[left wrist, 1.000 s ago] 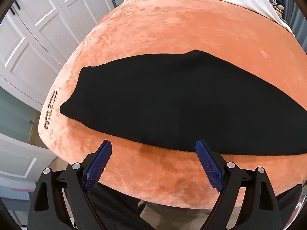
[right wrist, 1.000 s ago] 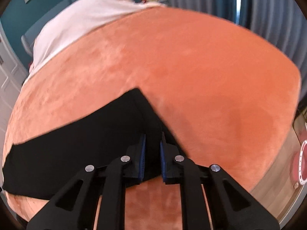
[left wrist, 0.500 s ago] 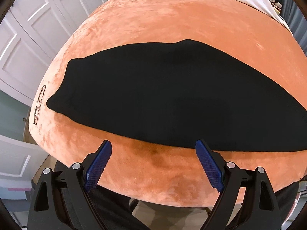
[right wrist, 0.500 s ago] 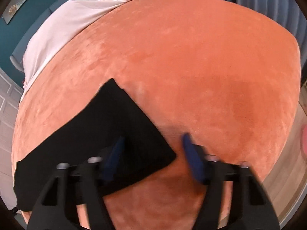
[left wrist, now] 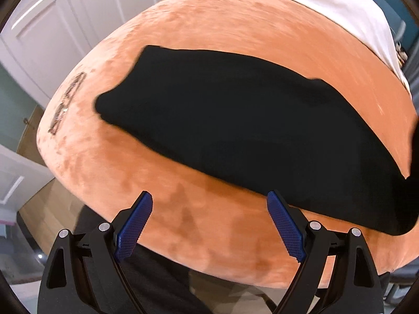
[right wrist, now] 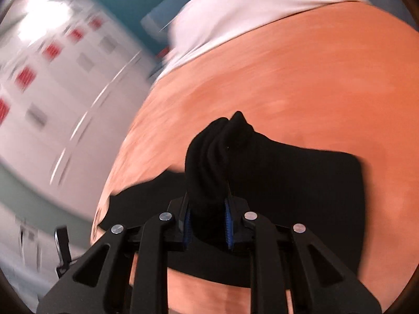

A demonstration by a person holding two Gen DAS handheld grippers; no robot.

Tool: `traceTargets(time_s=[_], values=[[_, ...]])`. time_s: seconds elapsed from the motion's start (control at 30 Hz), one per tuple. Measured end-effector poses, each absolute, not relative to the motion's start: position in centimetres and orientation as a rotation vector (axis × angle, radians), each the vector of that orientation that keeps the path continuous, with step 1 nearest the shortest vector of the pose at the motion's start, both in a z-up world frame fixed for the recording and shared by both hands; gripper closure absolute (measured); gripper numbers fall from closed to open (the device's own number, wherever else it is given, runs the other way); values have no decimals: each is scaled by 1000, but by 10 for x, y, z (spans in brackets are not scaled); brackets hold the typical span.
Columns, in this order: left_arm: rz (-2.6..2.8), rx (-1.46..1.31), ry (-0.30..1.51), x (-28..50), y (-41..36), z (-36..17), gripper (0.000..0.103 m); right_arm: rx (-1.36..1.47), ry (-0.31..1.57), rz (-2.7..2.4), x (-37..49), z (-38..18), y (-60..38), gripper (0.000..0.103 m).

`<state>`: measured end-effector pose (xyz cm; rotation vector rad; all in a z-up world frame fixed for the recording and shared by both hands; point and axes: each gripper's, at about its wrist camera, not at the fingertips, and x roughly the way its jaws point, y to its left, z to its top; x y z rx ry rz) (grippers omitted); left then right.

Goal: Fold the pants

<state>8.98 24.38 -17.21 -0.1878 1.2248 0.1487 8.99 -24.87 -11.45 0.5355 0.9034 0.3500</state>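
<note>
Bedding comes first: a broad orange plush blanket (left wrist: pixel 183 39) covers the mattress, with a white sheet (left wrist: pixel 327 2) across its far end. On the blanket lie the black fabric pants (left wrist: pixel 235 130), stretched in a long flat band. The left gripper (left wrist: pixel 209 225) hovers over bare blanket just beside the near edge of the pants, its blue pads spread wide with nothing between them. The right gripper (right wrist: pixel 207 222) stands narrow, its jaws having just been opening slightly, yet it pinches a bunched fold of the pants (right wrist: pixel 217 157) lifted off the blanket.
</note>
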Motion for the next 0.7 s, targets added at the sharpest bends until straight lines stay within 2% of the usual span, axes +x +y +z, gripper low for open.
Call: traceTargets(time_s=[0.17, 0.27, 0.33, 0.43, 0.47, 0.5, 0.57, 0.63, 0.7], values=[[200, -255, 1192, 82, 298, -171, 16, 383, 1111, 462, 128, -182, -98, 84], [212, -290, 1181, 80, 323, -172, 16, 145, 1167, 406, 117, -217, -43, 78], [211, -273, 1169, 79, 329, -170, 16, 84, 1128, 404, 110, -204, -32, 66], [210, -212, 1135, 83, 327, -166, 16, 173, 1059, 444, 94, -160, -53, 66], [206, -198, 1129, 85, 325, -165, 16, 218, 1023, 435, 87, -147, -65, 68], [196, -184, 1124, 89, 320, -165, 16, 274, 984, 391, 84, -133, -83, 79], [166, -186, 1121, 96, 310, -166, 16, 321, 973, 322, 85, -127, -103, 93], [123, -193, 1135, 106, 294, -167, 16, 358, 999, 256, 95, -141, -118, 96], [100, -180, 1139, 109, 281, -166, 16, 357, 1100, 247, 109, -178, -115, 96]])
